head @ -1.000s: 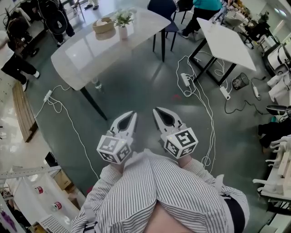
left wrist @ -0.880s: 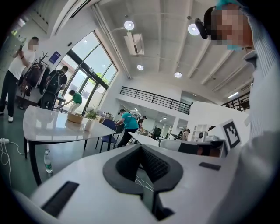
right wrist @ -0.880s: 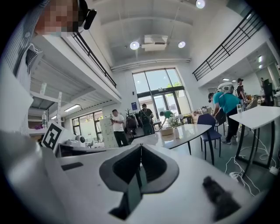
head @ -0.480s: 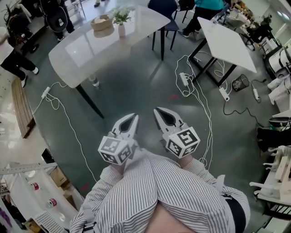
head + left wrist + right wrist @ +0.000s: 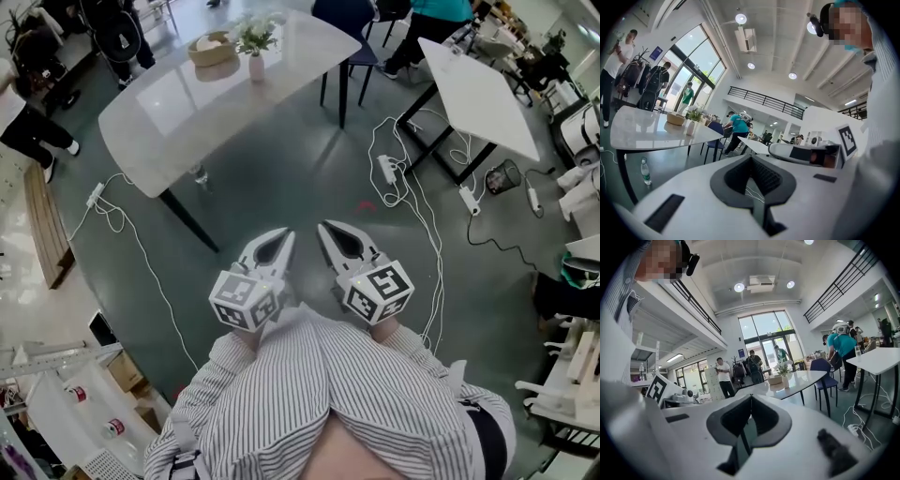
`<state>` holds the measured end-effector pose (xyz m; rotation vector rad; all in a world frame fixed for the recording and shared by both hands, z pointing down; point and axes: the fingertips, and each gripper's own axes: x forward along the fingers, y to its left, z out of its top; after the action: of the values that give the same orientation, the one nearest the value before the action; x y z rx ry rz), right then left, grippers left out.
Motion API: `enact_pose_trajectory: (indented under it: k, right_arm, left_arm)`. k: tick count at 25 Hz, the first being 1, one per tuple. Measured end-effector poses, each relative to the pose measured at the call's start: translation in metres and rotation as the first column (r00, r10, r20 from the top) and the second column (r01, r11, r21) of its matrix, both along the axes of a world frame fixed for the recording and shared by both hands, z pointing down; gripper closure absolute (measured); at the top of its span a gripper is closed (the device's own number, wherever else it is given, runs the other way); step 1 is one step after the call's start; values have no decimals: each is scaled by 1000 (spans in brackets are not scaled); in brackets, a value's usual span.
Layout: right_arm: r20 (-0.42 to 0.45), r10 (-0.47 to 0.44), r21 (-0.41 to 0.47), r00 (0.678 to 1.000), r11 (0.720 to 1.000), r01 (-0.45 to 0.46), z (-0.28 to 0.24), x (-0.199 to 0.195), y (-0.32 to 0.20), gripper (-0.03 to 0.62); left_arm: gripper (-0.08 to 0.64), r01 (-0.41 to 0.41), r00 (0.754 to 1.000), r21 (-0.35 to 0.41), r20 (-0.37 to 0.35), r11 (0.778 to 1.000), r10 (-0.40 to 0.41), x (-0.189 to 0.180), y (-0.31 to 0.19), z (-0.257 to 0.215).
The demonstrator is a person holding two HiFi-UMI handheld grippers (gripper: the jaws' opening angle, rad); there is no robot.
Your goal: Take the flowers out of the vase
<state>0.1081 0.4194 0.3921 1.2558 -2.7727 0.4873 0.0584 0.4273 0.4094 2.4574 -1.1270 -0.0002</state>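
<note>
Both grippers are held close in front of the person's striped shirt point(image 5: 328, 403), which covers the hands and wrists in the head view. The left gripper point(image 5: 277, 240) has its jaws closed together with nothing between them, and the right gripper point(image 5: 328, 231) likewise has its jaws shut and empty. Each gripper view shows its two pads meeting in a thin seam.

The vase point(image 5: 256, 67) stands well apart from both grippers, at about 11 o'clock from them in the head view. It is on the far part of the pale table point(image 5: 178, 112), just beside a round basket point(image 5: 214, 49) at its 9 o'clock. The flowers point(image 5: 253, 37) rise from the vase as a small green and white tuft, too small to count stems. In the left gripper view the vase point(image 5: 690, 127) is at 10 o'clock of the jaws. In the right gripper view it point(image 5: 786, 382) is at 1 o'clock, tiny and partly behind the gripper's body.

The table's near edge runs slantwise, with bare grey floor point(image 5: 281, 178) between it and the grippers. A bottle point(image 5: 200, 174) stands on the floor under that edge. White cables point(image 5: 412, 187) trail over the floor at 1 o'clock, beside a second white table point(image 5: 478, 84) cut off by the frame's upper right.
</note>
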Motion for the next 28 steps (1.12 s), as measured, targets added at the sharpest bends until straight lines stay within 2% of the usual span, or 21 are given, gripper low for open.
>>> enact_pose_trajectory:
  k: [4, 15, 20, 25, 28]
  right_arm:
    - [-28, -6, 8, 1000, 1000, 7, -5, -19, -57, 578]
    - [-25, 41, 35, 999, 999, -40, -20, -72, -190, 578]
    - [-33, 41, 9, 999, 999, -41, -9, -91, -220, 578]
    - [-41, 37, -36, 998, 999, -38, 2, -100, -238, 578]
    - [-52, 41, -42, 998, 998, -43, 6, -101, -254, 577]
  left_arm:
    - [549, -11, 1000, 15, 10, 1000, 11, -17, -56, -9]
    - [549, -58, 998, 44, 29, 997, 57, -67, -189, -24]
    - [549, -70, 997, 25, 24, 997, 69, -82, -222, -13]
    - [550, -90, 993, 37, 78, 995, 87, -82, -240, -7]
    - [549, -94, 993, 38, 76, 995, 91, -85, -257, -5]
